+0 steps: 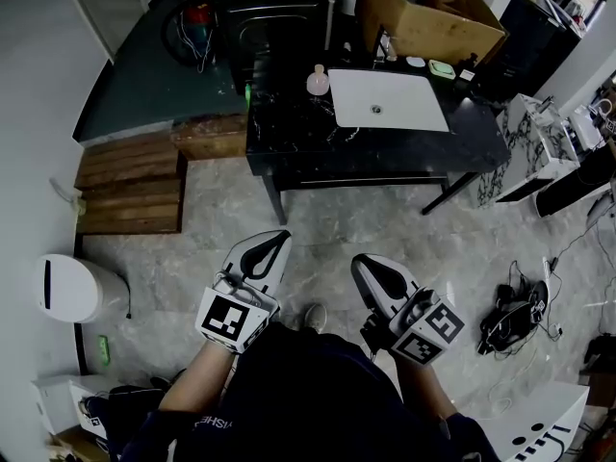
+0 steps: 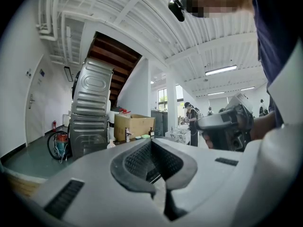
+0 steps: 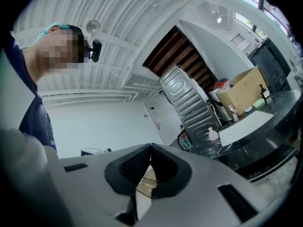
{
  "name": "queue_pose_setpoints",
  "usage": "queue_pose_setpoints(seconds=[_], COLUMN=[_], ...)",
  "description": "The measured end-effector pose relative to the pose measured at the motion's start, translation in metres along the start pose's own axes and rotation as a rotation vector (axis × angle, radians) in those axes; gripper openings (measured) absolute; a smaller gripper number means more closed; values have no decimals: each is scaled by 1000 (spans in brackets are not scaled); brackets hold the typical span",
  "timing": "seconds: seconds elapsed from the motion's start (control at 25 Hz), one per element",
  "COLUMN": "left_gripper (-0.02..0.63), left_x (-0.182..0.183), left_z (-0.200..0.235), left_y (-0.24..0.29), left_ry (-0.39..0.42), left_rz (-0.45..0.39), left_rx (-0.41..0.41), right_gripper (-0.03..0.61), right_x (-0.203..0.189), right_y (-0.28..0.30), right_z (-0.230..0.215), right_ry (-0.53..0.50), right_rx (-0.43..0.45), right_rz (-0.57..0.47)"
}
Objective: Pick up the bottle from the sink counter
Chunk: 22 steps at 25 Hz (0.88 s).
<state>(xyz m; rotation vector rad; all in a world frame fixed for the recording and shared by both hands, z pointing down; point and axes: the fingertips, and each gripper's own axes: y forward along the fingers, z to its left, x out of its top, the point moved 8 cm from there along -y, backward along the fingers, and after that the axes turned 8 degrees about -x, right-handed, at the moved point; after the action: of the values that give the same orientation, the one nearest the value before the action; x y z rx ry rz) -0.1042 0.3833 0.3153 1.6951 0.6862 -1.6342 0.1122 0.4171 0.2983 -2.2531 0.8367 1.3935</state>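
A small pale pink bottle [image 1: 318, 81] stands on the black counter [image 1: 289, 133], just left of the white sink basin [image 1: 385, 99]. It also shows far off as a small bottle [image 2: 111, 144] in the left gripper view and as a bottle [image 3: 213, 135] in the right gripper view. My left gripper [image 1: 279, 240] and right gripper [image 1: 359, 262] hang side by side over the floor, well short of the counter, both pointing towards it. The left gripper [image 2: 151, 141] has its jaws together with nothing between them. The right gripper [image 3: 150, 146] is likewise shut and empty.
A cardboard box [image 1: 423, 8] sits behind the sink, with a green dish [image 1: 442, 67] and a dark bottle [image 1: 469, 68] on the counter's right. A dark metal appliance [image 1: 274, 17] stands behind the counter. Wooden steps [image 1: 130, 186] and a white bin [image 1: 72, 287] lie left; cables [image 1: 515, 311] right.
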Motion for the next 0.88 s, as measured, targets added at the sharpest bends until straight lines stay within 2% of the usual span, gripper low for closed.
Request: queue_pose_setpoints(seconds=[0.44, 0.88], left_gripper=[8, 8], left_x=[2, -6], left_z=[-4, 27], left_y=[17, 40], left_ry=[8, -8], left_rz=[6, 10], left_rx=[3, -5], right_gripper=[25, 25], right_x=[6, 9], right_y=[-6, 24], right_z=[-20, -42], right_ry=[14, 12], right_rx=[-2, -10], right_rz=[-7, 12])
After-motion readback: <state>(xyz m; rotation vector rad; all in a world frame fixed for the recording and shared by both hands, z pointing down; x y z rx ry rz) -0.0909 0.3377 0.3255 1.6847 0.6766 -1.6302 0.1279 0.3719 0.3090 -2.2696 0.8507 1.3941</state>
